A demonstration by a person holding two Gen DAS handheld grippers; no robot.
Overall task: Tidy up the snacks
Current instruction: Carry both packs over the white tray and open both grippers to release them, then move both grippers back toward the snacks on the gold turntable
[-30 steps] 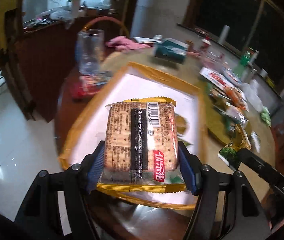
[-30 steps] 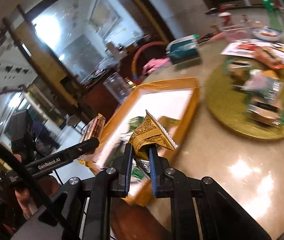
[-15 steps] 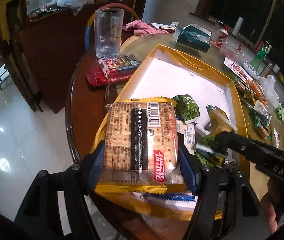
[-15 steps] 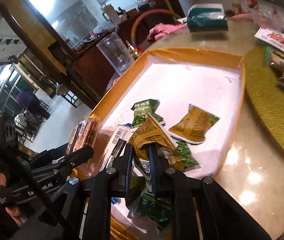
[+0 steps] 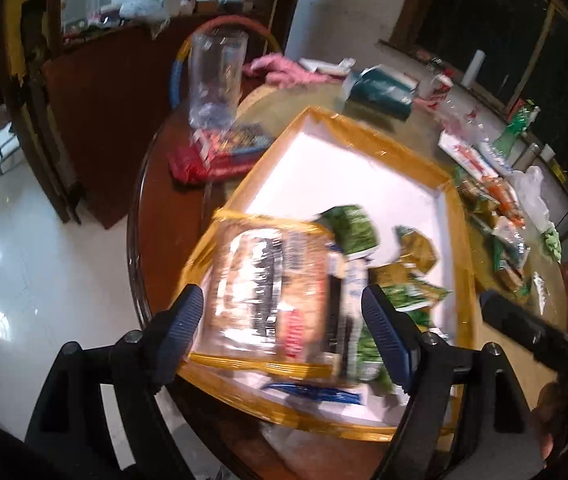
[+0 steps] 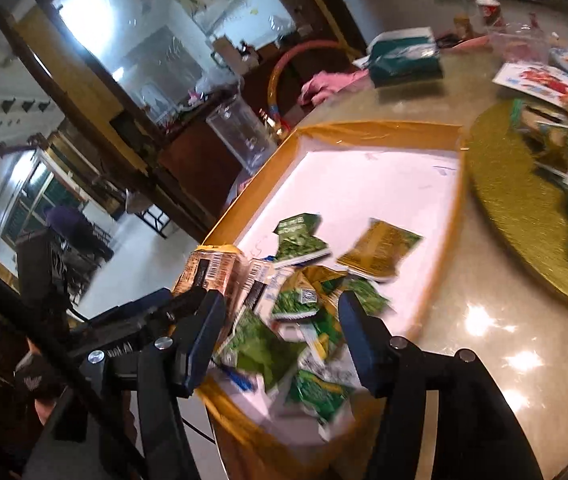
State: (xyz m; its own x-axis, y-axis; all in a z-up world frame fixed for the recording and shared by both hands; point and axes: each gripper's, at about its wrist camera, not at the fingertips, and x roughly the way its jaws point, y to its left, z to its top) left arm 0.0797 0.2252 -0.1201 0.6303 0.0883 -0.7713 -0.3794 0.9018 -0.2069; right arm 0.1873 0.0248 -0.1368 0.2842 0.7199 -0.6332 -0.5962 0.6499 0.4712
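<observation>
Both claws spread wide over the near end of the gold-edged tray (image 5: 368,136).

The left claw (image 5: 282,320) has just been opening: the cracker pack (image 5: 268,288) is seen between its blue pads (image 5: 186,320), blurred, gaps visible on both sides, at the tray's near-left corner. The right claw (image 6: 280,328) has just been opening too; nothing is pressed by its pads, and a loose pile of green snack packets (image 6: 304,300) is seen below and between them on the tray's white floor. A yellow packet (image 6: 380,250) is lying just beyond the pile. The tray is set on the table (image 6: 484,340), near the gold round mat (image 6: 524,216).
</observation>
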